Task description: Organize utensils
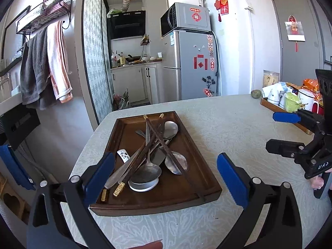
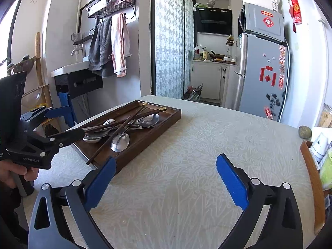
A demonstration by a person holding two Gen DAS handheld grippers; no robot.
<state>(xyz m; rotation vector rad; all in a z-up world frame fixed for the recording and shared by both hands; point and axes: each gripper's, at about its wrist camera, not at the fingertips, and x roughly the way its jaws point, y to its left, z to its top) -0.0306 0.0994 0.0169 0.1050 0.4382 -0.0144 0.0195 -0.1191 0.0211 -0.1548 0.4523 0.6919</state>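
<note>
A dark wooden tray [image 1: 126, 134] lies on the pale patterned table, with utensils piled crosswise in it. Among them are brown chopsticks with gold ends [image 1: 157, 137], metal spoons [image 1: 148, 173] and a white ceramic spoon [image 1: 123, 155]. My left gripper [image 1: 166, 176] hovers at the tray's near end, open, its blue pads either side of the pile and touching nothing. In the right wrist view the tray [image 2: 166, 114], the chopsticks [image 2: 116, 137] and a spoon [image 2: 120, 142] sit to the left. My right gripper [image 2: 166, 180] is open over bare table beside the tray. Each view shows the other gripper [image 1: 278, 132] [image 2: 62, 124].
A second wooden tray [image 1: 267, 103] with mugs and packets stands at the table's right side, its rim [image 2: 311, 176] close to my right gripper. A small round greenish object [image 1: 255, 93] lies beside it. The table's rounded edge runs just left of the utensil tray.
</note>
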